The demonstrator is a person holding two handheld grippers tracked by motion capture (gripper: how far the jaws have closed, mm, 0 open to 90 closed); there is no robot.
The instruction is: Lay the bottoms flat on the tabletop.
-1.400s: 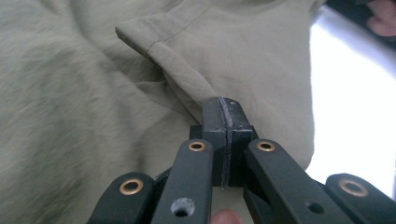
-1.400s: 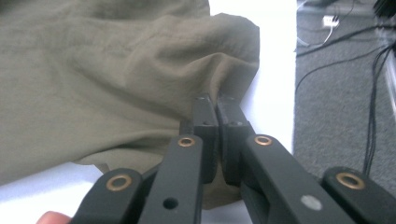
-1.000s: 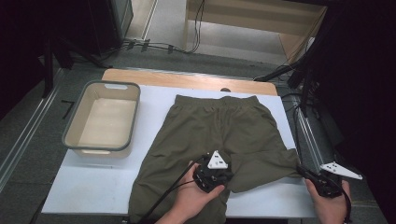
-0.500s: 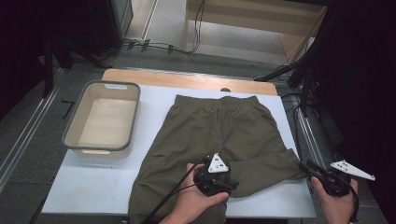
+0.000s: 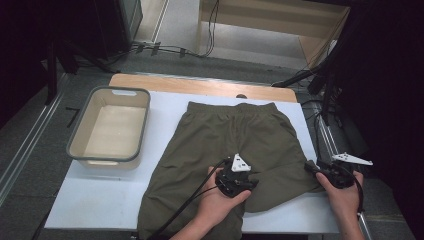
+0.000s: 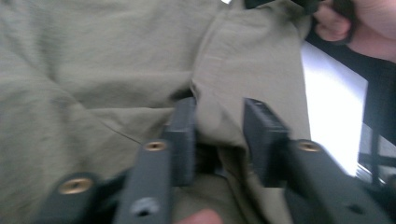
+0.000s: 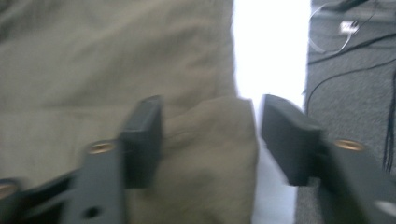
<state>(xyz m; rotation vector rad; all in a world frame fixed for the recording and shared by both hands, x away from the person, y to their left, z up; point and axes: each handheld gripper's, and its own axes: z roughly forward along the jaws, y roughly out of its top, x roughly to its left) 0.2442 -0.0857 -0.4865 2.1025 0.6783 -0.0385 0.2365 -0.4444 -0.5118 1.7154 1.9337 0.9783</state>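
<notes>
Olive-green shorts point(image 5: 235, 135) lie flat on the white table point(image 5: 100, 200), waistband at the far side. My left gripper point(image 5: 254, 182) rests on the shorts near the crotch, pointing right. Its jaws have just been closing and stand a little apart point(image 6: 219, 126), with a ridge of cloth between them, not pinched. My right gripper point(image 5: 309, 166) is at the outer edge of the right leg, pointing left. Its jaws have just been opening and stand wide point(image 7: 210, 126), with the leg's corner loose between them.
A grey plastic bin point(image 5: 122, 91) stands on the left of the table with nothing in it. A wooden strip point(image 5: 200, 85) runs along the far edge. Cables and dark stands crowd the floor at the right, close to my right hand.
My right hand has moved away from me and leftward, in toward the shorts' right leg. My left hand shifted slightly on the cloth.
</notes>
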